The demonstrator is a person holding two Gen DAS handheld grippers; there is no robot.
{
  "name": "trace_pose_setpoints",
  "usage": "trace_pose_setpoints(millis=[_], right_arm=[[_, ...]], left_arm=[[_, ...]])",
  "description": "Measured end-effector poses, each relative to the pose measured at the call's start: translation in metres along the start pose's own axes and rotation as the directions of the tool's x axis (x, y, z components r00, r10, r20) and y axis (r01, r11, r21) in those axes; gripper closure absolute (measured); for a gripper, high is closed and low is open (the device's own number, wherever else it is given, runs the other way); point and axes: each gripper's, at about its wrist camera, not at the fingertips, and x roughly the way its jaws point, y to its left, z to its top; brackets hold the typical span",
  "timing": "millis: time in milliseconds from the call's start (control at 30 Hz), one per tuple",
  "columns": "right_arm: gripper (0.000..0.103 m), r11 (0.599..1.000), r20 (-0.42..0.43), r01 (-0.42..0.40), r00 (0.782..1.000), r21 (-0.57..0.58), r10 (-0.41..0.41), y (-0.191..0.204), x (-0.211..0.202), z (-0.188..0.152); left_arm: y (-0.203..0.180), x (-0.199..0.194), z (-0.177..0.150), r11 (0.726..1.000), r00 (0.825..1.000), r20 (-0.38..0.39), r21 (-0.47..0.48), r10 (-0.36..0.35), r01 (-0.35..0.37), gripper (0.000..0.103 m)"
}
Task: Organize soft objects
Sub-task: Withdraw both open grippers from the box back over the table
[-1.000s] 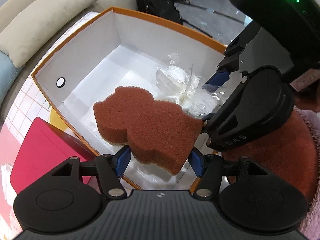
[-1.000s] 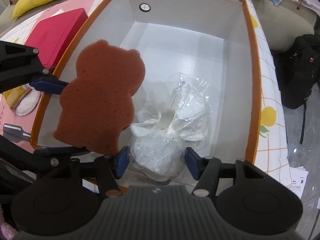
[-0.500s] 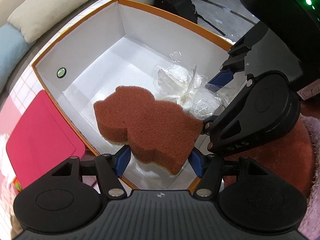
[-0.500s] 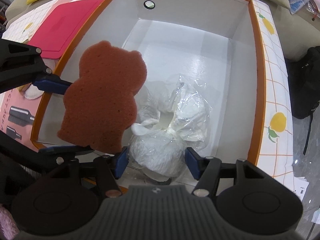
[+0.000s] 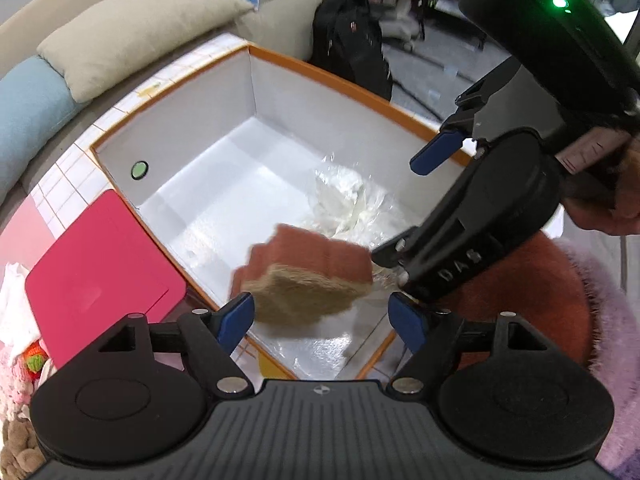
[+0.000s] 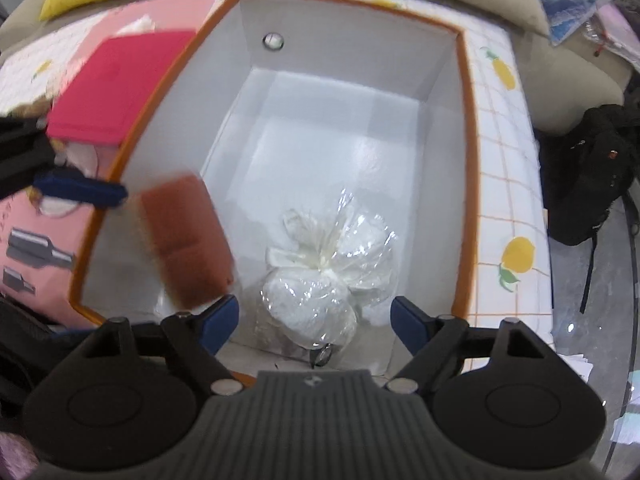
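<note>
A brown bear-shaped sponge (image 5: 306, 276) is blurred and free in the air just inside the near end of the white box with the orange rim (image 5: 352, 85). It also shows in the right wrist view (image 6: 186, 240), over the box's left side. My left gripper (image 5: 322, 320) is open with nothing between its blue pads. A clear bag of white stuffing (image 6: 326, 268) lies on the box floor; it shows in the left wrist view (image 5: 348, 196) too. My right gripper (image 6: 314, 320) is open above that bag, at the box's near wall.
A pink lid (image 5: 96, 264) lies left of the box on the tiled cloth. Plush items (image 5: 16, 364) sit at the far left. Cushions (image 5: 132, 28) and a black backpack (image 5: 352, 40) lie beyond the table. A pink fluffy object (image 5: 608, 344) is at the right.
My left gripper has opened and let go of the sponge, which tips and drops into the box. Both grippers have drawn back and up from the box.
</note>
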Motion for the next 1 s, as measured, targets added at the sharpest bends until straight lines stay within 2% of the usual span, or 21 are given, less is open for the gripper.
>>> trace_pose_setpoints(millis=[133, 200, 300, 433, 633, 767, 900, 1000], right_arm=[[0.020, 0.999, 0.081, 0.028, 0.996, 0.032, -0.030, 0.008, -0.023, 0.000], [0.019, 0.998, 0.140, 0.029, 0.990, 0.058, -0.037, 0.018, -0.038, -0.004], [0.017, 0.996, 0.235, 0.005, 0.972, 0.094, -0.027, 0.034, -0.056, -0.005], [0.017, 0.991, 0.359, -0.047, 0.933, 0.125, -0.001, 0.063, -0.076, -0.005], [0.019, 0.993, 0.497, -0.096, 0.866, 0.061, 0.053, 0.129, -0.092, 0.000], [0.019, 0.988, 0.546, -0.154, 0.827, -0.007, 0.133, 0.173, -0.094, 0.006], [0.019, 0.974, 0.525, -0.214, 0.822, -0.071, 0.219, 0.218, -0.081, 0.013], [0.019, 0.965, 0.497, -0.232, 0.827, -0.121, 0.261, 0.250, -0.064, 0.022]], left_arm=[[0.003, -0.027, -0.015, 1.000, 0.996, 0.094, -0.020, 0.002, 0.000, 0.014], [0.008, -0.043, -0.024, 0.999, 0.987, 0.163, -0.045, 0.004, 0.003, 0.014], [0.020, -0.067, -0.045, 0.997, 0.967, 0.255, -0.079, 0.020, 0.000, 0.014], [0.036, -0.092, -0.077, 0.992, 0.944, 0.320, -0.118, 0.086, -0.051, 0.014], [0.072, -0.124, -0.136, 0.968, 0.917, 0.338, -0.202, 0.211, -0.148, 0.014], [0.097, -0.142, -0.178, 0.948, 0.900, 0.330, -0.237, 0.286, -0.214, 0.015], [0.126, -0.157, -0.214, 0.918, 0.882, 0.298, -0.275, 0.365, -0.287, 0.017], [0.146, -0.163, -0.238, 0.906, 0.879, 0.276, -0.288, 0.389, -0.310, 0.017]])
